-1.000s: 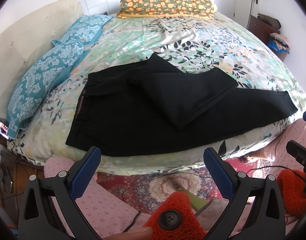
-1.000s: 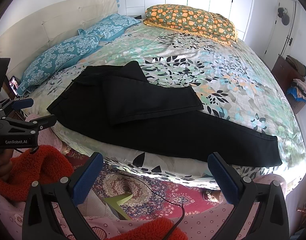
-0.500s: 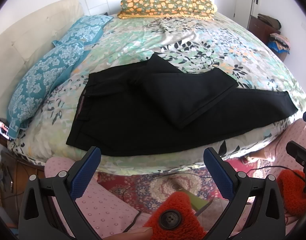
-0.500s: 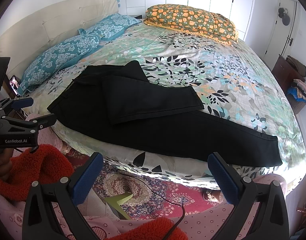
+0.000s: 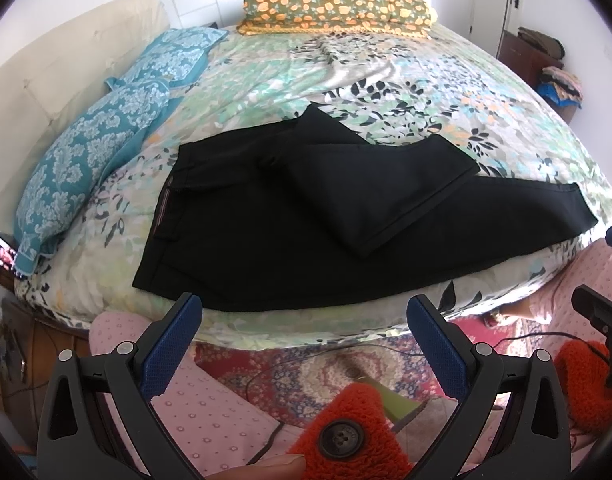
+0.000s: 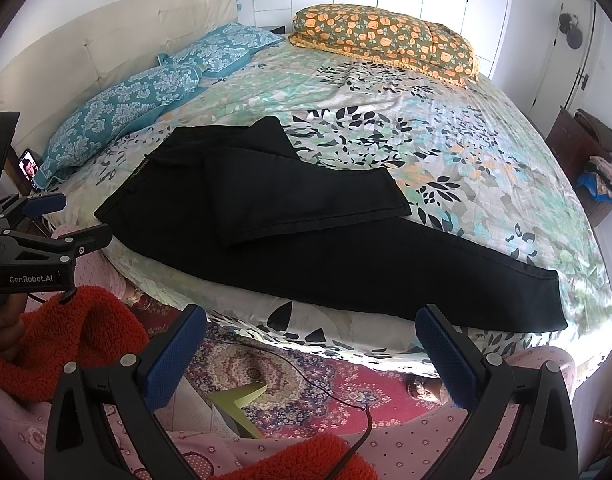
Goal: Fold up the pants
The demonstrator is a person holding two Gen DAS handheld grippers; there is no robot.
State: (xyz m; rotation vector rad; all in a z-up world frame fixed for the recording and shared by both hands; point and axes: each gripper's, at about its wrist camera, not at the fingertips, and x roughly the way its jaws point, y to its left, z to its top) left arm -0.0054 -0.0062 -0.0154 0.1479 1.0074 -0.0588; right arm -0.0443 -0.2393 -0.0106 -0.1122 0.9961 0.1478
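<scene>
left wrist view shows the left gripper held back off the bed, its blue fingers spread wide with nothing between them. right wrist view shows the right gripper the same: wide apart, empty, well short of the bed's near edge.

the black pants lie flat along that near edge, waistband toward the teal pillows. one leg is already doubled back over the seat; the other leg runs out straight along the edge, away from the waistband.

the step in hand looks like folding that straight leg. done well, i'd judge: take the hem at both corners, one gripper each, pinch only the top cloth and not the floral bedspread under it, lift low and carry it toward the waistband so the edges line up with the leg already folded. the far hem corner sits near the fisheye rim, so how flat it lies is hard to tell.

no box, basket or drawer for the pants shows on the bed; a dresser beyond the bed's far side has loose clothes piled on top.
</scene>
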